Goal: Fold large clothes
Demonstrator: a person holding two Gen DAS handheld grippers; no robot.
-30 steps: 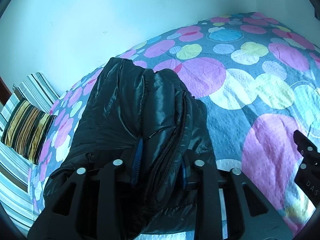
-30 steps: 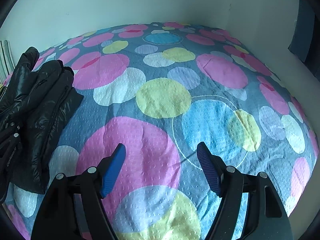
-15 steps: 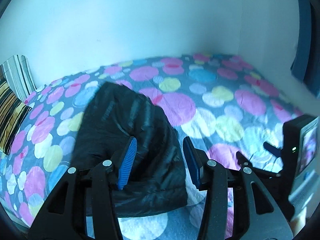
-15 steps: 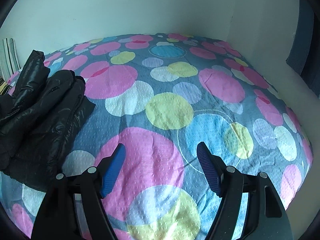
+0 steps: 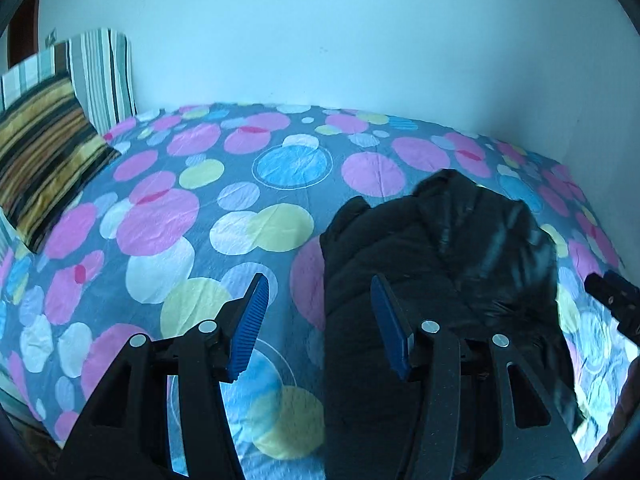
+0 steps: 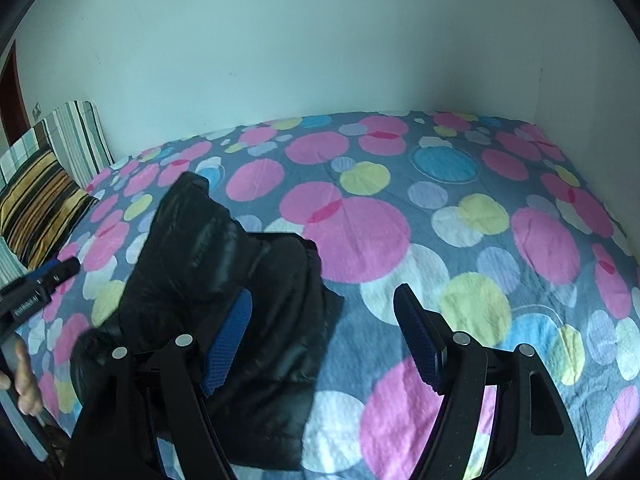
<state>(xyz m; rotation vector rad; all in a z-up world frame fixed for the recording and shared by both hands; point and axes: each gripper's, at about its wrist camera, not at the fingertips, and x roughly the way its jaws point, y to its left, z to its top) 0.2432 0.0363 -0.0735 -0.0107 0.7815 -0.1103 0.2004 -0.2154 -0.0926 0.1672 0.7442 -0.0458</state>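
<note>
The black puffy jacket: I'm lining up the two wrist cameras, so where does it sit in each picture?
Left wrist view: the black puffy jacket lies right of centre on the dotted bedspread, behind the left gripper's right blue pad.
Right wrist view: the jacket lies left of centre, behind the right gripper's left blue pad.
Shared landmark: the yellow-and-black striped cushion, at the left edge of both.

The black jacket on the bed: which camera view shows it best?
The right wrist view shows the black jacket best: its folded bundle lies almost whole on the dotted bedspread, with only its near edge behind the claw's finger. The left wrist view shows it blurred, with more of it hidden behind the claw's finger.
</note>
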